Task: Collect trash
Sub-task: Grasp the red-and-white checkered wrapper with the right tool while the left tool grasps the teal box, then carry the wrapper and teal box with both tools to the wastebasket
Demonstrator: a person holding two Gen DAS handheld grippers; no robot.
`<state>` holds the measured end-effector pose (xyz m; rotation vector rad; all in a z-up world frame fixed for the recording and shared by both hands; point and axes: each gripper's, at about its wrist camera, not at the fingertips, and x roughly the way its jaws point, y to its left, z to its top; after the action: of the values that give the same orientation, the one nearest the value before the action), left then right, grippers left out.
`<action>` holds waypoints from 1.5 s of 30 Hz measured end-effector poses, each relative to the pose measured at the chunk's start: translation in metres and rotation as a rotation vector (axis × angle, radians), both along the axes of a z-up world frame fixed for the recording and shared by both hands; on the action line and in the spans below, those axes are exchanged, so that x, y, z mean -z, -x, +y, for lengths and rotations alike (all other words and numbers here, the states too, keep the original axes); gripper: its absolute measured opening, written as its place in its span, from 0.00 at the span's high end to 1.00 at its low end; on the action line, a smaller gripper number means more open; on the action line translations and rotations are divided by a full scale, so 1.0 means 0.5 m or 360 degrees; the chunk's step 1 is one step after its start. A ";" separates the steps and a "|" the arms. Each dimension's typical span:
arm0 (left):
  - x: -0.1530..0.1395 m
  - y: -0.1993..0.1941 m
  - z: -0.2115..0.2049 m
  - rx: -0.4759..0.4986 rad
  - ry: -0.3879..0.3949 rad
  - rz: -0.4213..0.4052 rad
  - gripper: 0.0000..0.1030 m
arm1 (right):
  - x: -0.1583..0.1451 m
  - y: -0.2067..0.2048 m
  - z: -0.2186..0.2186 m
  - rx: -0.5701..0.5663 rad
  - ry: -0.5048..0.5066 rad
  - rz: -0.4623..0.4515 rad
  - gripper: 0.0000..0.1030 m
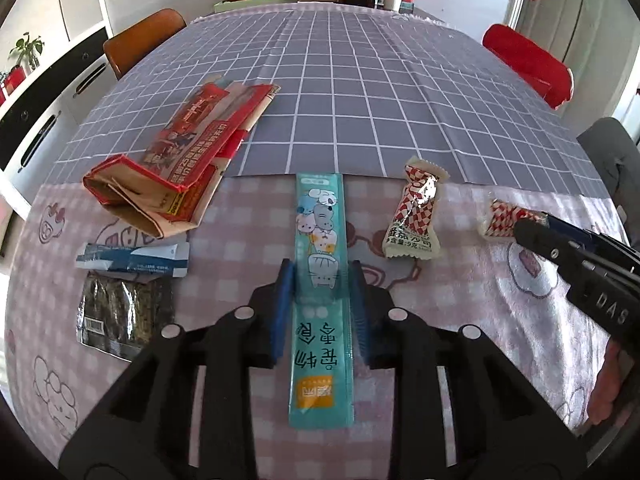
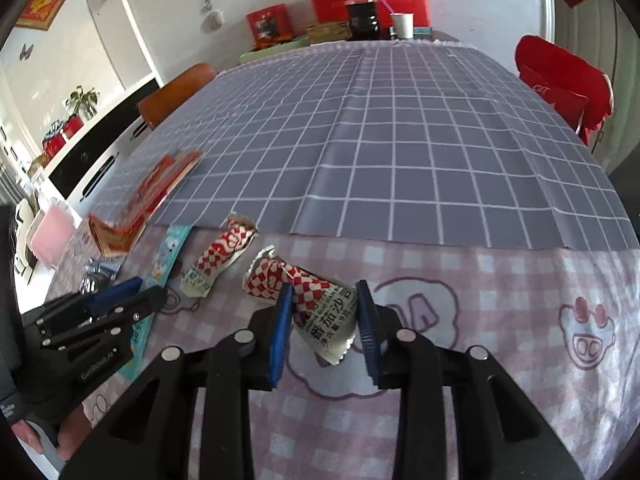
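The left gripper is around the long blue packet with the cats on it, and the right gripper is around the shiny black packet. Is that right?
Not quite. The right gripper is around a red-and-white checked packet, as the right wrist view shows. The black packet lies untouched on the table. The left gripper is indeed around the blue packet.

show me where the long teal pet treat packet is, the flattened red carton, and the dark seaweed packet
teal pet treat packet (image 1: 320,216): left wrist view, cartoon animals print.
flattened red carton (image 1: 188,148): left wrist view, printed top face.
dark seaweed packet (image 1: 120,312): left wrist view, middle of its crinkled face.
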<state>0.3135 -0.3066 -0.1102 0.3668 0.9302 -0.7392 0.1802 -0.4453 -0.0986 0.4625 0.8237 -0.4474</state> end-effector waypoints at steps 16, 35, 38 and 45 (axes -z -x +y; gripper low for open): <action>-0.030 0.025 0.109 -0.0192 0.0041 0.0012 0.74 | -0.057 0.008 0.057 -0.0048 0.0042 -0.0104 0.70; -0.089 0.069 0.415 -0.0642 0.0114 -0.0159 0.73 | -0.140 -0.079 0.366 -0.0546 0.0081 -0.0235 0.70; -0.089 0.070 0.491 -0.0751 0.0132 -0.0159 0.73 | -0.141 -0.097 0.433 -0.0654 0.0079 -0.0239 0.70; -0.077 0.068 0.655 -0.1027 0.0099 -0.0170 0.74 | -0.137 -0.144 0.593 -0.0901 0.0056 -0.0232 0.70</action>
<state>0.2792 0.0207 -0.0716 0.0369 0.8536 -0.1539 0.2520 -0.1488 -0.0304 0.2099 0.7649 0.0949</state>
